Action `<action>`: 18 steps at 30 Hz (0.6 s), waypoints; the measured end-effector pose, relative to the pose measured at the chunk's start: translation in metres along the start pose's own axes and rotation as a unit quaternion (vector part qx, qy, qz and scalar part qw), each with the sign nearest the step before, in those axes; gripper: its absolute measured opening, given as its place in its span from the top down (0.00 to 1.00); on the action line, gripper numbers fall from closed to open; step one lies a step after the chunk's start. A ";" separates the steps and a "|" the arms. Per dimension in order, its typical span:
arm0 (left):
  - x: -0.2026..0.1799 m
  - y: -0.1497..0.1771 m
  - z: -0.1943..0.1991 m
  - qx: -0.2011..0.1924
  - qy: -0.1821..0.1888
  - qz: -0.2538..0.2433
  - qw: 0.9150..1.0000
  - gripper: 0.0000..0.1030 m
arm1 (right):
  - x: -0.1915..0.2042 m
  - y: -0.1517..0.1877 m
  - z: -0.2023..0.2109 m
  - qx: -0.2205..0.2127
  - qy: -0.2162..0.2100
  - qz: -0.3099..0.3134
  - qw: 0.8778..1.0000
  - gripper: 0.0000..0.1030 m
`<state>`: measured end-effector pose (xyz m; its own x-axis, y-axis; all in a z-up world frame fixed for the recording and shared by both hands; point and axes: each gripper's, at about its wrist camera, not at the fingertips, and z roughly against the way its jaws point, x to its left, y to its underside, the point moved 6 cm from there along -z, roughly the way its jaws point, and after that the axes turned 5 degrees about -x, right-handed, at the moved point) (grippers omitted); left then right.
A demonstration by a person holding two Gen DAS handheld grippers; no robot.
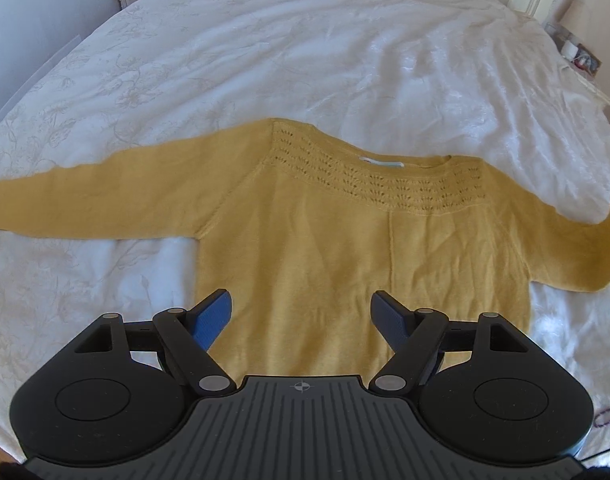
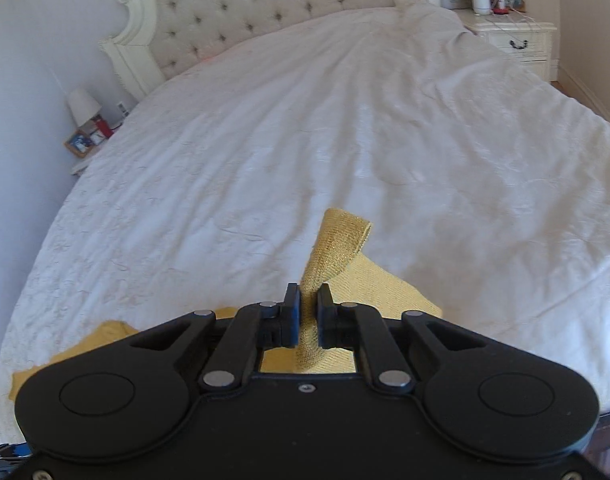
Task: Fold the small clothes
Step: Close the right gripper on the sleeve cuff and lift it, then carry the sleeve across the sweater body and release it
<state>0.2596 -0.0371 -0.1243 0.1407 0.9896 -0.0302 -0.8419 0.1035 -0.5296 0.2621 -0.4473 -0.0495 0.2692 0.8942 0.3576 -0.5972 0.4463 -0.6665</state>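
On the crinkled white bedspread [image 1: 345, 60], the right gripper [image 2: 308, 312] pinches the knit yellow sweater's [image 1: 325, 248] cuff; the left gripper [image 1: 301, 316] gapes.

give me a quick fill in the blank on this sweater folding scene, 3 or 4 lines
1. The sweater lying on the bed is ____ in colour.
2. The right gripper has its jaws shut on a ____ of the sweater.
3. The left gripper hangs over the sweater's body with its jaws ____.
4. The pads on the left gripper are ____.

Missing words: yellow; sleeve; open; blue
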 end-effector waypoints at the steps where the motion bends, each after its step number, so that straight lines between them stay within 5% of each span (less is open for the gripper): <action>1: 0.009 -0.001 0.000 -0.001 -0.003 0.000 1.000 0.26 | 0.026 0.001 -0.008 0.002 -0.021 0.005 1.000 0.86; 10: 0.093 -0.001 -0.009 0.010 -0.028 0.013 0.999 0.26 | 0.217 0.052 -0.085 0.048 -0.164 0.043 0.984 0.86; 18: 0.144 0.003 -0.018 0.022 -0.047 0.020 0.998 0.26 | 0.307 0.139 -0.144 0.123 -0.189 0.080 0.971 0.86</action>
<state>0.2865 0.1037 -0.1456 0.0594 0.9978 0.0302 -0.8682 0.0666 -0.4917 0.3706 -0.1055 -0.1262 -0.1115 0.8542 0.5078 -0.7831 0.2390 -0.5741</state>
